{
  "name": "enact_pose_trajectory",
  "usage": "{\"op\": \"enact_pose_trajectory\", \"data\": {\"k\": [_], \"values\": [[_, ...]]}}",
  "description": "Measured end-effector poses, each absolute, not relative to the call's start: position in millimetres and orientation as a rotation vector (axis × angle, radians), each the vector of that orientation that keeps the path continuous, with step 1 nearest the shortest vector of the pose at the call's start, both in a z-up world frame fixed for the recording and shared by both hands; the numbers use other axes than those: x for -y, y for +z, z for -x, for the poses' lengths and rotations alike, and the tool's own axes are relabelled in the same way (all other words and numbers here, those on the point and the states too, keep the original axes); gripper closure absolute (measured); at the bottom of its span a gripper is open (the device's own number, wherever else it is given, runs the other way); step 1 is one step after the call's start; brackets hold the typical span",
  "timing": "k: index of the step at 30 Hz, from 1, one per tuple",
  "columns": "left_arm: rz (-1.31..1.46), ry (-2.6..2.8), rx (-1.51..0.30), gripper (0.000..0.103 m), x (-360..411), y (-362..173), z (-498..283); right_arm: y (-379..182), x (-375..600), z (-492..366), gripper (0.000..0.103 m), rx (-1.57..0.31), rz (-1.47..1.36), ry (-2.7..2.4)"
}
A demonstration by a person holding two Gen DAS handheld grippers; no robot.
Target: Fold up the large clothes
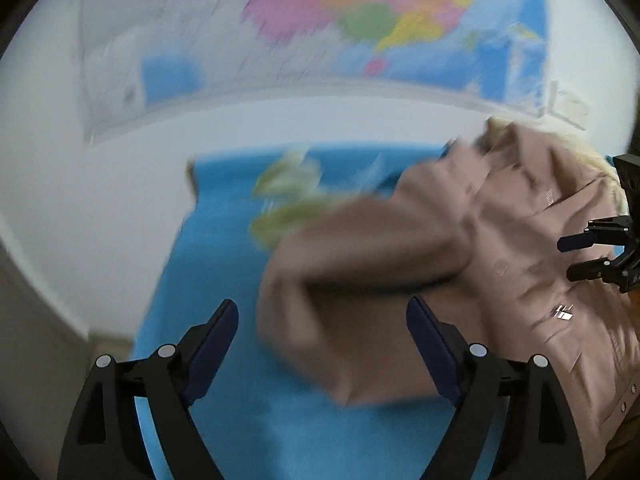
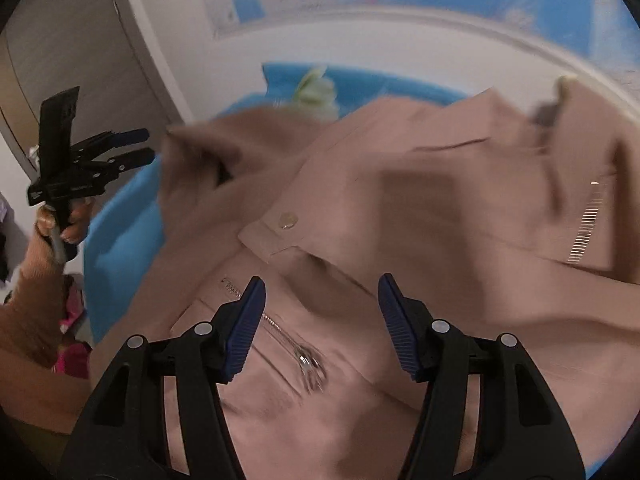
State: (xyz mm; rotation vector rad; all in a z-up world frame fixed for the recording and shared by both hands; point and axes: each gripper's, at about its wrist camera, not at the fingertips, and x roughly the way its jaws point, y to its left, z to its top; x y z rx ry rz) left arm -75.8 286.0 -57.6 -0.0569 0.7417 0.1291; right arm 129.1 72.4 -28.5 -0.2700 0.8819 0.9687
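A large beige-pink jacket (image 1: 460, 248) with buttons and zips lies crumpled on a blue table cover (image 1: 224, 240). In the left wrist view a sleeve reaches left between my fingers. My left gripper (image 1: 322, 322) is open above the sleeve end and holds nothing. It also shows in the right wrist view (image 2: 146, 144), left of the jacket. My right gripper (image 2: 322, 300) is open and empty, hovering over the jacket's front (image 2: 400, 200) near a zip pull (image 2: 308, 360). It shows at the right edge of the left wrist view (image 1: 564, 256).
A pale green and white cloth (image 1: 292, 192) lies on the blue cover behind the jacket. A coloured map (image 1: 360, 16) hangs on the white wall behind. A grey cabinet (image 2: 72, 40) stands at the left. Pink items (image 2: 74, 344) lie low on the left.
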Motion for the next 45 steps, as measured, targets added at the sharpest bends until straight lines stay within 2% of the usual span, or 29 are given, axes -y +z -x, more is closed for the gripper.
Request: {"op": "enact_pose_trajectory", "data": {"k": [3,5,7,8,9,16,18,19,21,22,24,26,27,30,32,33,34,35,37,40,42,44,45], "values": [[0.099,0.145,-0.805,0.02,-295.6,-87.4,72.8,-43.5,-89.1,-134.4,0.044,-0.938,0.266,0.985],[0.105,0.156,-0.84,0.026,-301.8,-103.4,62.9,-47.5,-92.8,-135.5,0.038,-0.955,0.259,0.988],[0.096,0.162,-0.85,0.065,-306.5,-114.6,54.5,-48.3,-92.7,-134.3,0.038,-0.963,0.255,0.984],[0.123,0.142,-0.846,0.075,-310.5,-113.6,50.8,-47.6,-92.6,-134.3,0.038,-0.963,0.255,0.981],[0.134,0.125,-0.834,0.1,-311.7,-109.6,49.5,-45.7,-91.8,-132.9,0.038,-0.96,0.252,0.98],[0.03,0.102,-0.652,0.101,-299.2,-33.8,59.7,-11.6,-106.0,-92.0,0.036,-0.831,0.244,1.114],[-0.01,0.082,-0.633,0.101,-288.3,-19.3,61.0,-6.2,-130.8,-74.0,0.025,-0.771,0.294,1.162],[-0.02,0.063,-0.633,0.101,-282.3,-14.2,61.1,-6.3,-145.9,-65.8,0.017,-0.754,0.315,1.19],[-0.052,0.037,-0.64,0.101,-270.4,-9.2,62.8,-11.2,-178.4,-52.3,0.016,-0.731,0.367,1.227],[-0.061,0.029,-0.644,0.101,-266.7,-8.4,62.1,-16.4,-192.9,-47.6,0.019,-0.734,0.395,1.236],[-0.079,0.005,-0.651,0.101,-257.6,-5.4,58.6,-30.4,-222.5,-41.9,0.037,-0.746,0.467,1.206],[-0.091,-0.021,-0.655,0.101,-250.4,0.6,55.6,-41.7,-241.7,-48.4,0.095,-0.822,0.491,1.198],[-0.102,-0.027,-0.65,0.101,-247.2,3.9,55.5,-39.7,-241.4,-51.6,0.101,-0.86,0.451,1.237],[-0.116,-0.063,-0.602,0.098,-240.0,28.5,54.7,-4.1,-221.9,-54.0,0.1,-0.849,0.311,1.355],[-0.057,-0.114,-0.542,0.07,-237.8,54.5,50.6,34.9,-190.6,-57.3,0.101,-0.832,0.149,1.489],[-0.031,-0.133,-0.518,0.04,-236.4,64.0,49.5,51.1,-172.3,-60.2,0.101,-0.815,0.082,1.519],[-0.008,-0.164,-0.469,0.034,-233.1,77.0,50.2,62.0,-156.3,-63.5,0.101,-0.8,0.03,1.528],[0.008,-0.197,-0.42,0.033,-229.7,88.7,51.6,77.2,-129.7,-72.6,0.101,-0.782,-0.066,1.526],[0.058,-0.276,-0.333,0.022,-222.8,109.3,56.4,90.2,-88.6,-89.7,0.101,-0.767,-0.215,1.499],[0.111,-0.356,-0.242,0.013,-216.7,114.9,60.2,84.1,-21.7,-121.6,0.101,-0.768,-0.468,1.399],[0.113,-0.344,-0.283,0.012,-209.2,99.9,48.1,56.1,18.5,-148.8,0.1,-0.815,-0.6,1.278],[0.089,-0.322,-0.383,0.012,-195.7,69.8,27.4,24.6,42.5,-163.4,0.089,-0.892,-0.676,1.147],[0.066,-0.299,-0.429,0.012,-189.9,55.5,17.4,2.4,55.2,-171.3,0.087,-0.959,-0.694,1.048]]}}
